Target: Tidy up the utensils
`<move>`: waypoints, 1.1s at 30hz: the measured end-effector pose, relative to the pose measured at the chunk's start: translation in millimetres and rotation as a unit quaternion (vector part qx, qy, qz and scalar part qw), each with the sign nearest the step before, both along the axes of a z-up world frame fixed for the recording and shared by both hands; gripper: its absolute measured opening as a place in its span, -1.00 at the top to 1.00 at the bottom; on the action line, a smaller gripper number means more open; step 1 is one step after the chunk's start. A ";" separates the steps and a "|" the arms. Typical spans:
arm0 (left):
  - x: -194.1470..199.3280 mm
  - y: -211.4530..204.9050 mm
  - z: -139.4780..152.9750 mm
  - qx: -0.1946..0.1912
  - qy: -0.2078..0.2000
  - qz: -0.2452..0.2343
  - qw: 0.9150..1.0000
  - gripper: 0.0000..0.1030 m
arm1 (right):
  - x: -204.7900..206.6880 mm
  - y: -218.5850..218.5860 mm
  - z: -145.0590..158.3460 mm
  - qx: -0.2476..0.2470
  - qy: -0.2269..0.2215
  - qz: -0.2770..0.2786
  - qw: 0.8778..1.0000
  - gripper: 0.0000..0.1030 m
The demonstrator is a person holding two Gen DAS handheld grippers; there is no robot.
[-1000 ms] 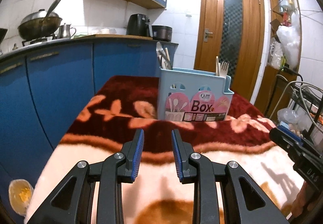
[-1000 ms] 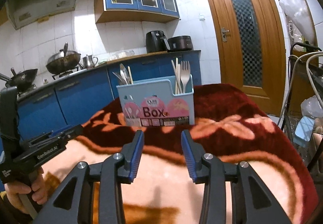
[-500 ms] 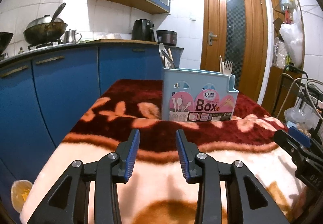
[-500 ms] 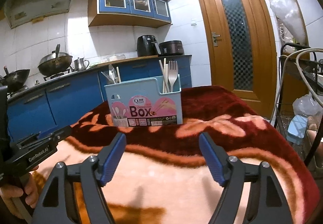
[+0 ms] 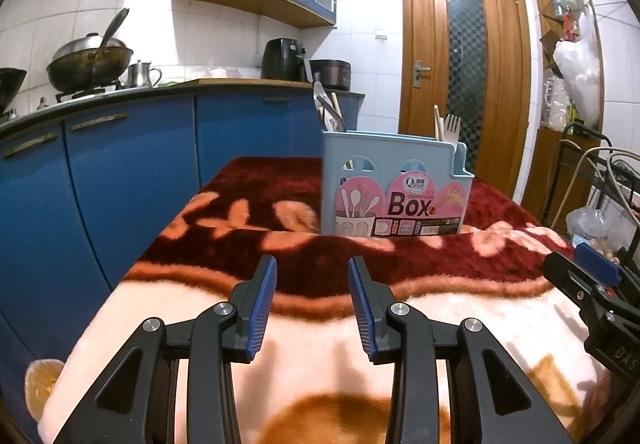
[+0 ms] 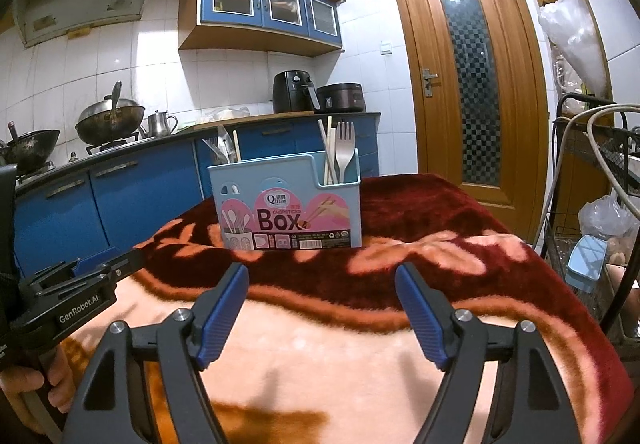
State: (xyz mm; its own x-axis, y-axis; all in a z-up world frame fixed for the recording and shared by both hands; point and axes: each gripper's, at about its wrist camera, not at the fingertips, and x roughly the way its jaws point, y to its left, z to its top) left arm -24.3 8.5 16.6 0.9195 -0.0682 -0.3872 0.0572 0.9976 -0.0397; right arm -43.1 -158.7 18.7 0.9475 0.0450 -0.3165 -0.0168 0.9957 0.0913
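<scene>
My left gripper (image 5: 312, 276) hangs over the blanket (image 5: 280, 364) with its jaws a little apart, just opened wider, and nothing is between them. Ahead of it a light blue utensil box (image 5: 394, 190) stands upright on the dark red part, with a fork (image 5: 452, 128) and chopsticks (image 5: 439, 122) in its right compartment. My right gripper (image 5: 592, 272) shows at the right edge.
</scene>
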 end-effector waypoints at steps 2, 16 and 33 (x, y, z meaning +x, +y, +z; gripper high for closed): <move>-0.6 -0.8 -0.1 0.003 -0.001 0.003 1.000 0.26 | -0.2 -0.1 -0.1 0.000 0.000 0.000 1.000 -0.52; -1.2 -3.4 1.0 0.015 -0.008 0.009 1.000 0.26 | 0.0 0.2 -0.1 -0.001 0.000 0.000 1.000 -0.52; -2.1 -3.8 0.8 0.015 -0.009 0.009 1.000 0.26 | -0.1 0.6 -0.1 0.000 0.000 0.000 1.000 -0.52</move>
